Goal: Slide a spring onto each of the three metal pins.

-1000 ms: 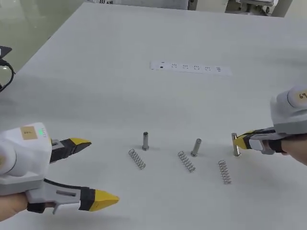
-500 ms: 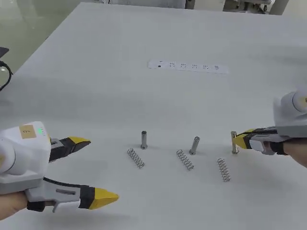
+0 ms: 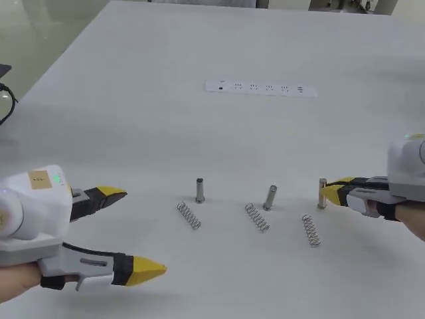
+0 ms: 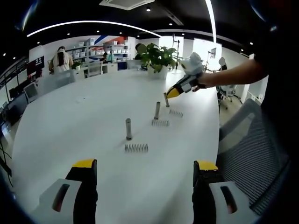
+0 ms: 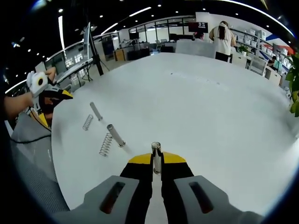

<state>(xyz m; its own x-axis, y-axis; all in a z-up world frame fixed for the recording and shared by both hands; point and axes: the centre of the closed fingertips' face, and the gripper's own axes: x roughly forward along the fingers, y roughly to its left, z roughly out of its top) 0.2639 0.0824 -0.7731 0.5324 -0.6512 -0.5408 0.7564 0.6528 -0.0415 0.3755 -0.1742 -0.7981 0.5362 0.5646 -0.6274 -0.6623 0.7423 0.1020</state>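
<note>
In the head view a dark cable [image 3: 6,100] curls at the far left edge of the white table [image 3: 166,139]. At lower left the left gripper [image 3: 143,231] hovers over bare tabletop, its yellow-tipped jaws spread wide. It points toward the row of parts in the middle of the frame, well apart from them.

Three metal pins stand on end in that row: the left pin [image 3: 200,189], the middle pin [image 3: 270,197] and the right pin [image 3: 323,201]. Three springs lie flat on the table, each just below a pin and apart from it: the left spring [image 3: 188,216], the middle spring [image 3: 257,217] and the right spring [image 3: 311,230]. No spring sits on a pin.

A white power strip [image 3: 260,88] lies well above the row, in the upper middle of the frame.

The right gripper [image 3: 328,189] reaches in from the right edge with its jaws pressed together on the right pin. The right gripper view shows that pin upright between the yellow tips. Whether its foot touches the table cannot be told. The right spring lies just below those tips.
</note>
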